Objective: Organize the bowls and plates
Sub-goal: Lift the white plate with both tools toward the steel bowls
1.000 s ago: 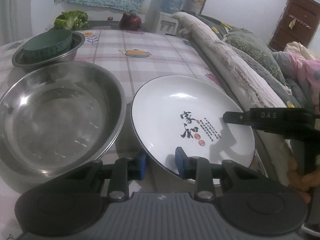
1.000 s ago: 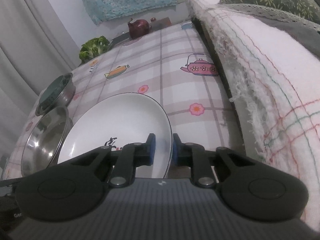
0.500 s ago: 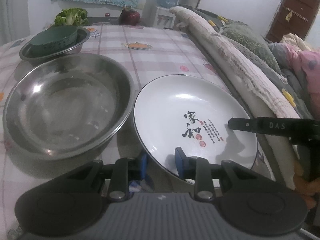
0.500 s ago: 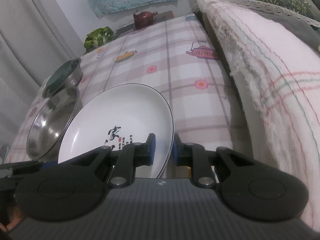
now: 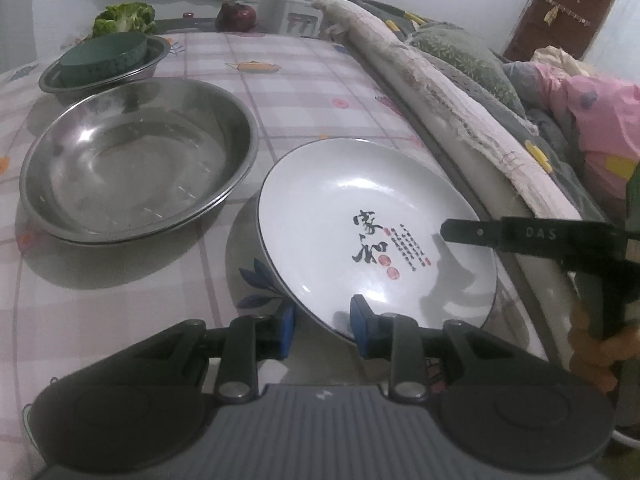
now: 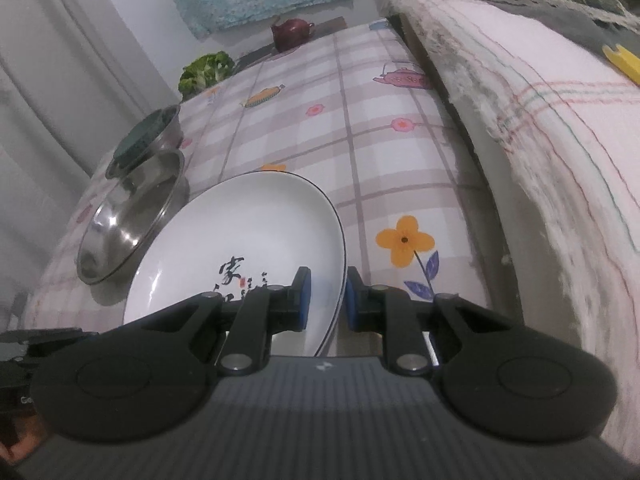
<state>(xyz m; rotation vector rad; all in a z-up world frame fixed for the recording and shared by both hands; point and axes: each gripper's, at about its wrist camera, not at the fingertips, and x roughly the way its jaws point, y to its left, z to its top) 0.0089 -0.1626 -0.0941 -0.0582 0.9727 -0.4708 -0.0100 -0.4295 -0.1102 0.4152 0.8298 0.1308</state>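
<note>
Plate [image 5: 372, 232] tilted above table [image 5: 304, 80], rim pinched in right gripper [image 6: 326, 300] jaws and near rim between left gripper [image 5: 322, 330] jaws, clamped too.

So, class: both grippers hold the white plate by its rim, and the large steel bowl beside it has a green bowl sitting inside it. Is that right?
Not quite. The large steel bowl beside the white plate is empty. The green bowl sits in the smaller steel bowl farther back, as the left wrist view shows. The left gripper and right gripper do hold the plate by its rim.
</note>
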